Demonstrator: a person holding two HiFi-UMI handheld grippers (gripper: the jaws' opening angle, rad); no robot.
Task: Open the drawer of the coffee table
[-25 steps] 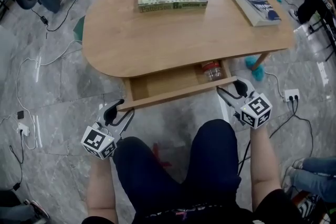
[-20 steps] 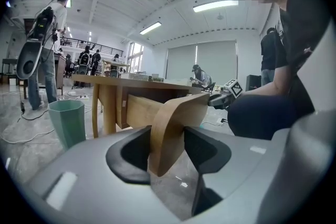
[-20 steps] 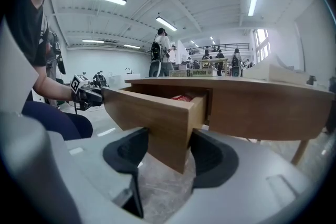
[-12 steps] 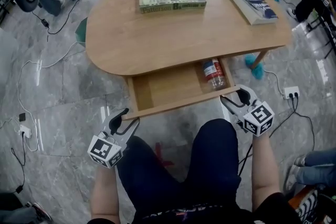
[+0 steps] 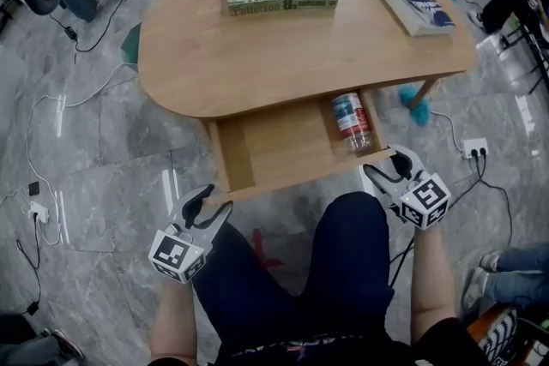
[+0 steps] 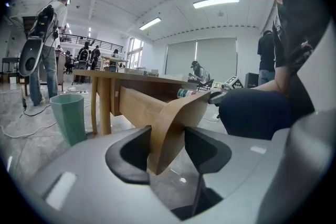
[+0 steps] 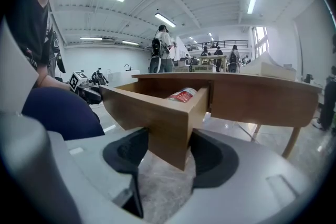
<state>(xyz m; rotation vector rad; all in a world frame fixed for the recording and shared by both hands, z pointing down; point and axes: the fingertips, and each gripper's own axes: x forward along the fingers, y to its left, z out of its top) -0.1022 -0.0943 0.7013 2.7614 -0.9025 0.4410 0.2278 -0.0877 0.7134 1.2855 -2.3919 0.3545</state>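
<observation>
The drawer point(image 5: 274, 146) stands further out from under the oval counter point(image 5: 257, 56) than one second ago, and more of the red-labelled bottle point(image 5: 352, 123) lying inside it shows. The left gripper point(image 5: 208, 203) and the right gripper point(image 5: 390, 160) each clamp one end of its flat, smooth wooden front. The floor point(image 5: 103, 150) is glossy grey marble.

The light wooden coffee table point(image 5: 257, 56), with its rounded oval top, fills the upper middle of the head view. Its shallow drawer point(image 5: 279, 146), of the same pale wood, stands pulled well out from under the near edge, its front panel slanting across the centre, lower at left.
</observation>
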